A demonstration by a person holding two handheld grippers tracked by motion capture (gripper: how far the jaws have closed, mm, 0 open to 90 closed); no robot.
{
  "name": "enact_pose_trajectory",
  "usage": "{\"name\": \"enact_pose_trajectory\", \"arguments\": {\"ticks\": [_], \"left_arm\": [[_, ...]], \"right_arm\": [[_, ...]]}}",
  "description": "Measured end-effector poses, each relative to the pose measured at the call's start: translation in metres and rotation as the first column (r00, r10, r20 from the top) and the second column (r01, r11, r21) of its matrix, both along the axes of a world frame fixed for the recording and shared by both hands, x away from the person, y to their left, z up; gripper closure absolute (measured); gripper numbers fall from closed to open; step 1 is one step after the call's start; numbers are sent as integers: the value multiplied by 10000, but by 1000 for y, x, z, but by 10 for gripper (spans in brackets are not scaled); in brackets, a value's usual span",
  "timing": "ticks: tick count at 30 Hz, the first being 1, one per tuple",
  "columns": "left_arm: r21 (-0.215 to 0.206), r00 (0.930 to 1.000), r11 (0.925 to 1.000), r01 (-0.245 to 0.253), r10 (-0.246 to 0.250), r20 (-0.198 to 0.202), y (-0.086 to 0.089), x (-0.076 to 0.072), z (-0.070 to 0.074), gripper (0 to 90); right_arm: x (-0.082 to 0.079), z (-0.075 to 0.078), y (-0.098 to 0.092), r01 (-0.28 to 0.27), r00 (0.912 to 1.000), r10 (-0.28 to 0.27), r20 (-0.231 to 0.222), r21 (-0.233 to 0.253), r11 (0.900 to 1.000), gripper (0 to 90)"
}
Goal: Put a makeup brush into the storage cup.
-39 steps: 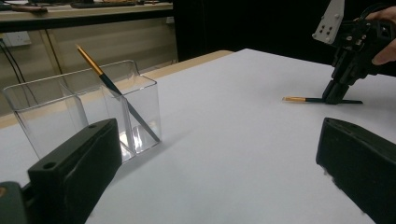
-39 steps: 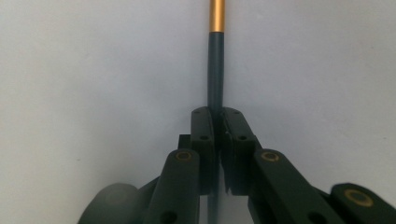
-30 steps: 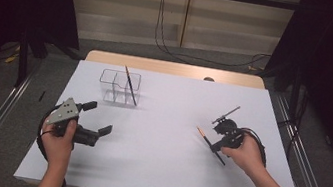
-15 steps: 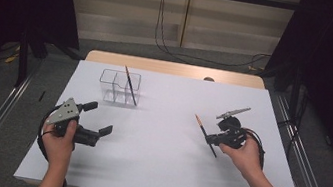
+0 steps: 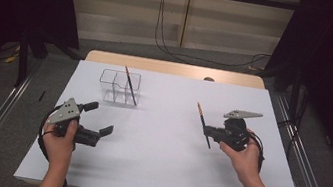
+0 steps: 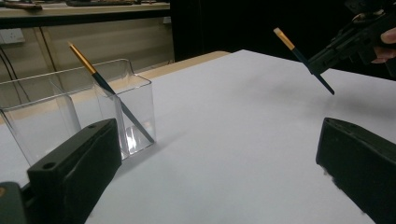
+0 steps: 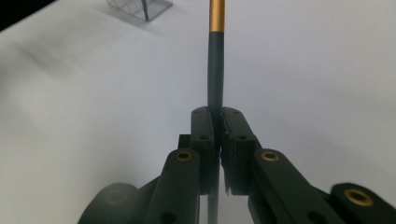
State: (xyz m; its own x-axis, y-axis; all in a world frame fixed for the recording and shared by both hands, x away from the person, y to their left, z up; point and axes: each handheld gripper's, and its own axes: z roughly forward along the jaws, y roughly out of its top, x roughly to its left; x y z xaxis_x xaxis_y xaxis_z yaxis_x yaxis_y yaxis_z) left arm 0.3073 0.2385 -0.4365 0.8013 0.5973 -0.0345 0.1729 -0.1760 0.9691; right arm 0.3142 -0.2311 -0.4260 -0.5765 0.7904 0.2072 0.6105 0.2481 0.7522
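A clear plastic organiser (image 5: 114,86) with compartments stands at the far left of the white table; a dark, gold-ferruled paintbrush (image 5: 130,86) leans in it. In the left gripper view the organiser (image 6: 46,107) and its brush (image 6: 105,86) are close ahead. My right gripper (image 5: 210,131) is shut on a second paintbrush (image 5: 203,121), held tilted above the table's right half. In the right gripper view the jaws (image 7: 217,114) pinch the handle of this brush (image 7: 215,70). My left gripper (image 5: 98,118) rests open near the front left, its jaws (image 6: 219,135) wide apart with nothing between them.
The white table top (image 5: 158,163) has a wooden far edge (image 5: 173,68) with a small dark object (image 5: 209,79) on it. Metal rails (image 5: 305,161) run along both sides. Cables (image 5: 164,32) lie on the floor beyond the table.
My right gripper has carried the paintbrush a little farther from the person and slightly left, with the brush now standing steeper. The left gripper has stayed put.
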Motion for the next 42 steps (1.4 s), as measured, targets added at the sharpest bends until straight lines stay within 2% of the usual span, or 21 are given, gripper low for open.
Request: {"name": "enact_pose_trajectory", "arguments": {"ticks": [2, 7, 13, 17, 24, 26, 29, 37, 41, 42], "left_arm": [[-11, 10000, 10000, -17, 17, -4, 0, 0, 0, 2], [-46, 10000, 10000, -3, 2, -19, -1, 0, 0, 2], [-28, 10000, 10000, 22, -22, 5, 0, 0, 0, 2], [-45, 10000, 10000, 34, -34, 2, 0, 0, 0, 1], [-73, 10000, 9999, 69, -69, -14, -1, 0, -1, 1], [-115, 9999, 9999, 103, -104, -58, -2, 0, -1, 1], [-161, 9999, 9998, 146, -148, -77, -4, 1, -2, 1], [-410, 9997, 9990, 202, -207, -117, -8, 3, -2, 1], [-529, 9996, 9983, 250, -255, -106, -11, 5, -1, 1], [-581, 9997, 9980, 229, -236, -109, -12, 5, -1, 1]], "right_arm": [[-1, 0, 0, -1, 9999, -3, 146, 225, 9997, 848], [-5, 4, 1, -16, 9959, -43, 901, 655, 9979, 848], [-9, 8, 0, 89, 9828, -259, 1830, 931, 9956, 848], [-13, 11, 2, 37, 9664, -315, 2552, 1087, 9941, 848], [-18, 13, 6, -105, 9388, -392, 3421, 1420, 9898, 848], [-19, 13, 7, -118, 9325, -456, 3582, 1564, 9876, 848], [-20, 12, 9, -196, 9277, -445, 3706, 1673, 9857, 848], [-21, 7, 17, -417, 9273, -312, 3730, 1859, 9817, 848], [-21, 8, 19, -458, 9220, -307, 3860, 1874, 9812, 849], [-20, 8, 19, -515, 9229, -280, 3840, 1951, 9794, 848]]}}
